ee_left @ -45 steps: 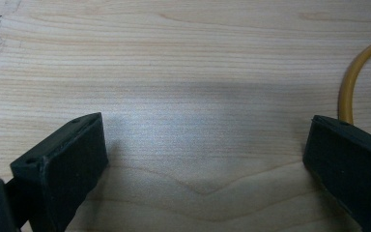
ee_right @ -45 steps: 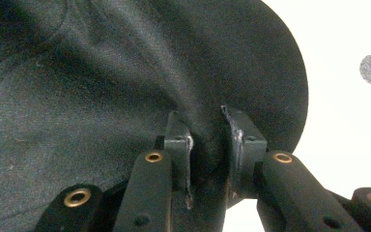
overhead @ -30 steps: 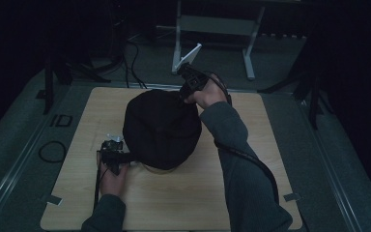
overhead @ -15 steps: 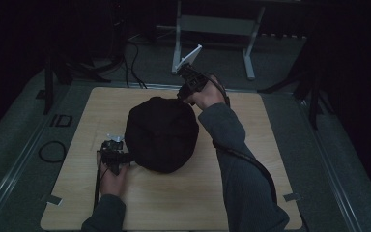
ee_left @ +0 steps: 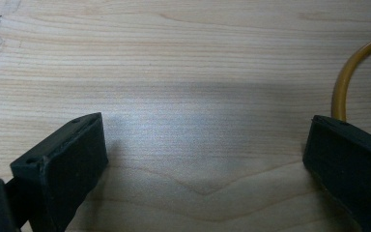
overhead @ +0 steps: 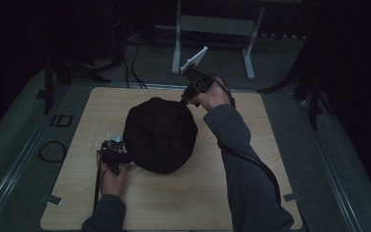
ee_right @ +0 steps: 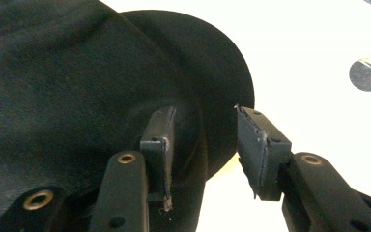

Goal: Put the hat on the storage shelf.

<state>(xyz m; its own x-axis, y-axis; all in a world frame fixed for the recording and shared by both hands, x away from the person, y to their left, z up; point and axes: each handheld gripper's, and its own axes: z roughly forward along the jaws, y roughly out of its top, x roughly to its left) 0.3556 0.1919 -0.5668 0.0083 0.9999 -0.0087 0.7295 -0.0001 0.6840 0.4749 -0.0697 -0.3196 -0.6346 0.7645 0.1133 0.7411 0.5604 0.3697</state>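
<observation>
Since 1 second ago the black hat (overhead: 160, 134) has slid slightly toward the person, mid-bench (overhead: 270, 145). The right gripper (ee_right: 205, 145) has its fingers apart astride the brim; the left gripper (ee_left: 203, 164) is spread over bare wood. The hat looks soft and light: pinch the stiffer brim.

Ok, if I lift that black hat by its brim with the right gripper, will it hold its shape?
Probably not fully. The black hat looks like soft knit cloth, so the crown would likely sag. The brim looks firmer where it sits between the right gripper fingers. It seems light and unlikely to slip.
</observation>
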